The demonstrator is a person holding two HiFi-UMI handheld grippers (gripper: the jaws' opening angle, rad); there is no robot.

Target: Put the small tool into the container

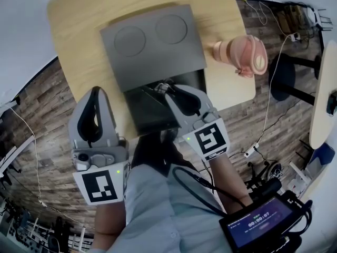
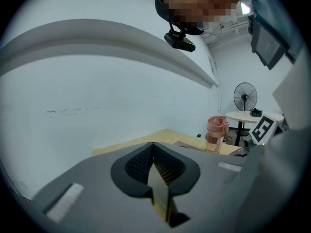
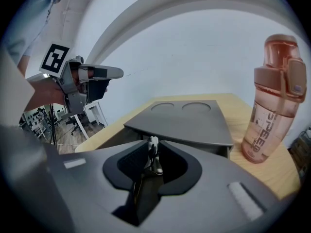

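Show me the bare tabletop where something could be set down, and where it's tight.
Bare wood runs along the table left of the container, in a strip behind it, and at the near right corner, this side of the bottle. Tight: the container's open end, where the right gripper holds the small tool.

This looked like a robotics or recording lab, not a home. Bare white walls stood over a wood-plank floor, where loose cables and a power strip trailed at 3 to 4 o'clock. Stands and tripods crowded 7 o'clock. An office chair, a pedestal fan by a round white table and a timer screen at 5 o'clock fitted that. So did the square-marker cubes on the left gripper and right gripper.
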